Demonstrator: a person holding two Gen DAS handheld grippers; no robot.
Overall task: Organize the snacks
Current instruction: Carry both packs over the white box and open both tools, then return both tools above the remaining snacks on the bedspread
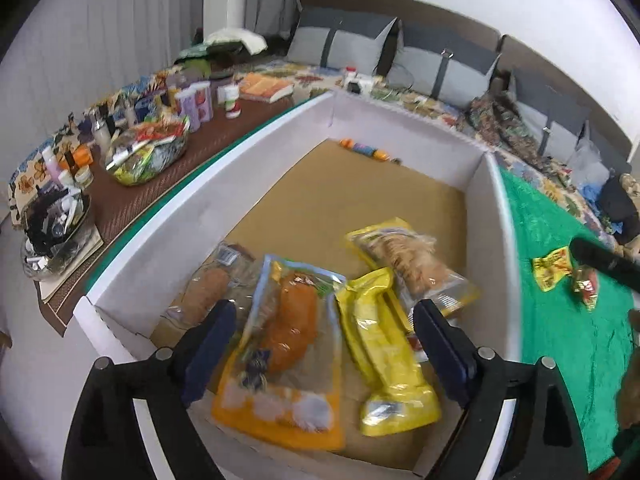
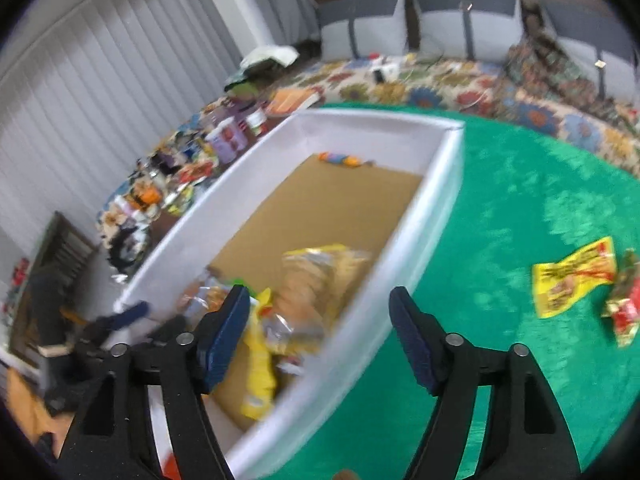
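My left gripper (image 1: 324,312) hangs open over the near end of a white box (image 1: 224,200), with nothing between its fingers. Below it lie an orange snack packet (image 1: 288,344), a yellow packet (image 1: 384,364), a bag of crackers (image 1: 412,264) and a clear bag of brown snacks (image 1: 208,292). My right gripper (image 2: 320,296) is open and empty above the right wall of the box (image 2: 440,184). On the green cloth (image 2: 520,208) to its right lie a yellow packet (image 2: 572,276) and a small red packet (image 2: 624,312). The right wrist view is blurred.
A small roll of candies (image 1: 364,149) lies at the box's far end. Left of the box, a brown mat (image 1: 132,204) carries bottles, jars, a book and a clear bag of snacks (image 1: 148,152). Grey cushions (image 1: 344,40) line the back on a floral cover.
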